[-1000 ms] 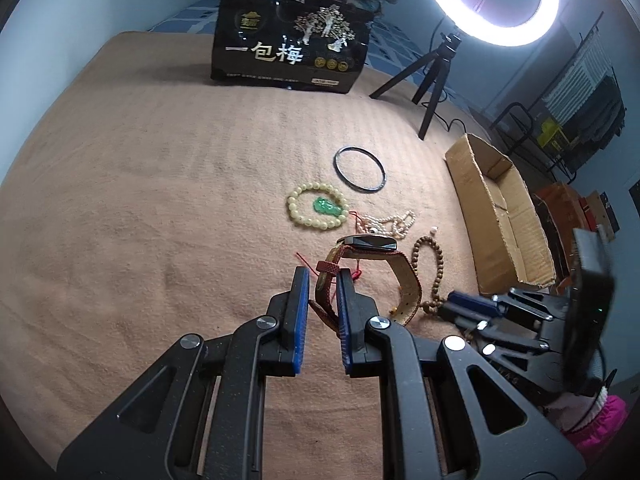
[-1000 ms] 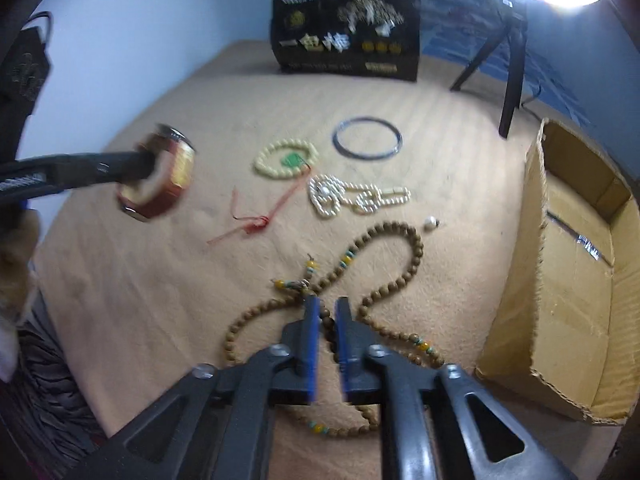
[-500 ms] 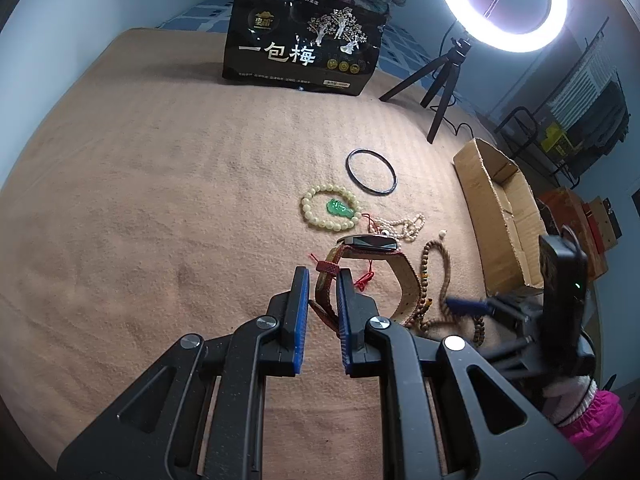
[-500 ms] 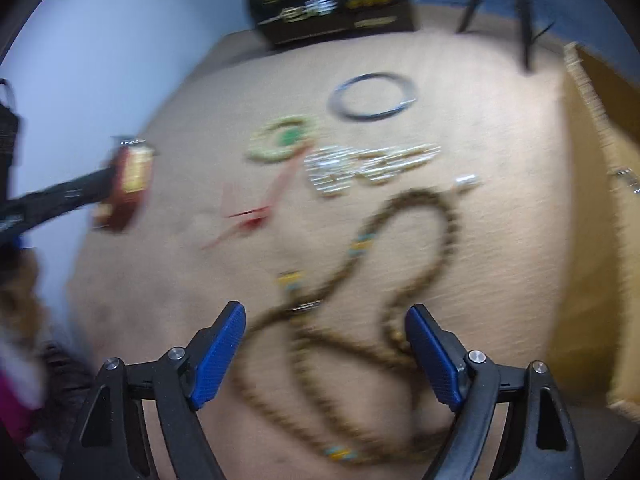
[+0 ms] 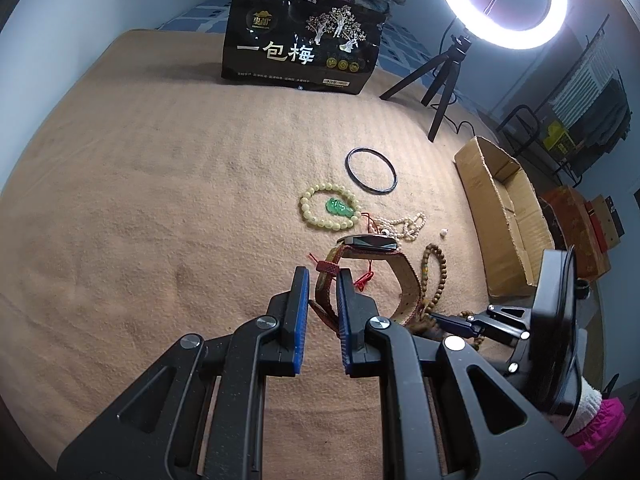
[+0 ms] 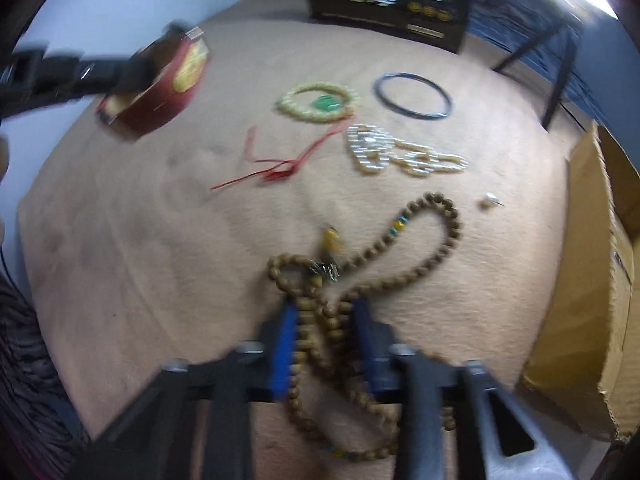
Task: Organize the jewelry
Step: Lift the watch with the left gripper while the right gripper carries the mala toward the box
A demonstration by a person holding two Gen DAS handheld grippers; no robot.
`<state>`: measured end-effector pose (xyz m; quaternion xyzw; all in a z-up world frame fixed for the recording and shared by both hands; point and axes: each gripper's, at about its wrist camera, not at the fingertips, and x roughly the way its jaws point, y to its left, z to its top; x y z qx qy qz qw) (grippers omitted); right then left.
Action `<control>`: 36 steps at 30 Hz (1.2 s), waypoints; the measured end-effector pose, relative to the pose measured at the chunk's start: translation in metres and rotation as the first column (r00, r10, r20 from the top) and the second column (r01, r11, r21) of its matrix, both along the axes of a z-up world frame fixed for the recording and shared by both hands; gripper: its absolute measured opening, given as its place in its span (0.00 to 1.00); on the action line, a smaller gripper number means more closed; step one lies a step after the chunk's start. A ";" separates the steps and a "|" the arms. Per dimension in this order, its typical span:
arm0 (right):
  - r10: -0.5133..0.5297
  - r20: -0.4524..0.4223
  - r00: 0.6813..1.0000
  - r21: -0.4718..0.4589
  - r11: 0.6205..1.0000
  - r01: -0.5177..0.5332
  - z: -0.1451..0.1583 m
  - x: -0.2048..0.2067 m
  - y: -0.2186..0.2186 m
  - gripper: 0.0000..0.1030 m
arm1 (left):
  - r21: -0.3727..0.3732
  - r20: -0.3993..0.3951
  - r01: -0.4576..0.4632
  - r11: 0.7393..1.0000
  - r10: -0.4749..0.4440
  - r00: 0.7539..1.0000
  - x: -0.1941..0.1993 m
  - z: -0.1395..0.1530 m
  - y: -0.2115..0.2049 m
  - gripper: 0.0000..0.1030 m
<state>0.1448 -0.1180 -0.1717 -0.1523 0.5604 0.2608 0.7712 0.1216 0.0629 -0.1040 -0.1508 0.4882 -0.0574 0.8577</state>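
Note:
My left gripper (image 5: 322, 280) is shut on the brown leather strap of a watch (image 5: 370, 245) and holds it above the tan blanket; the watch also shows in the right wrist view (image 6: 160, 84). My right gripper (image 6: 325, 312) is low over a long brown wooden bead necklace (image 6: 400, 240), its blue fingers closed around a bunch of the beads. A cream bead bracelet with a green pendant (image 5: 329, 210), a black bangle (image 5: 372, 169), a pearl strand (image 5: 404, 226) and a red cord (image 6: 276, 164) lie on the blanket.
An open cardboard box (image 5: 504, 212) lies at the right edge of the blanket. A black printed box (image 5: 300, 40) stands at the back. A ring light on a tripod (image 5: 504, 4) stands at the back right. A small loose pearl (image 6: 489, 200) lies near the box.
My right gripper opened wide, dropped onto the wooden bead necklace and closed on a bunch of its beads. My left gripper kept hold of the watch and moved slightly.

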 end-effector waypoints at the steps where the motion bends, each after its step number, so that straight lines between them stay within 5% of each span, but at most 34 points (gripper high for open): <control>1: -0.014 0.002 1.000 0.006 1.000 0.014 0.002 0.001 -0.004 0.08 | -0.002 0.000 0.001 1.000 -0.001 1.000 0.000 0.000 0.000 0.12; 4: -0.028 0.060 0.998 -0.020 0.999 0.029 0.012 -0.002 -0.008 0.03 | -0.006 0.005 0.002 1.000 -0.002 1.000 0.001 0.002 -0.004 0.12; 20: -0.250 0.302 0.920 0.247 0.953 0.177 0.142 0.009 -0.066 0.03 | -0.037 0.074 0.093 0.995 -0.090 0.993 0.011 0.038 -0.061 0.12; 29: -0.393 0.346 0.852 0.282 0.910 0.305 0.167 0.027 -0.127 0.03 | -0.078 0.103 0.176 0.981 -0.167 0.980 0.032 0.059 -0.121 0.12; 36: -0.468 0.338 0.816 0.267 0.879 0.394 0.158 0.048 -0.168 0.03 | -0.086 0.096 0.236 0.968 -0.228 0.969 0.052 0.058 -0.168 0.12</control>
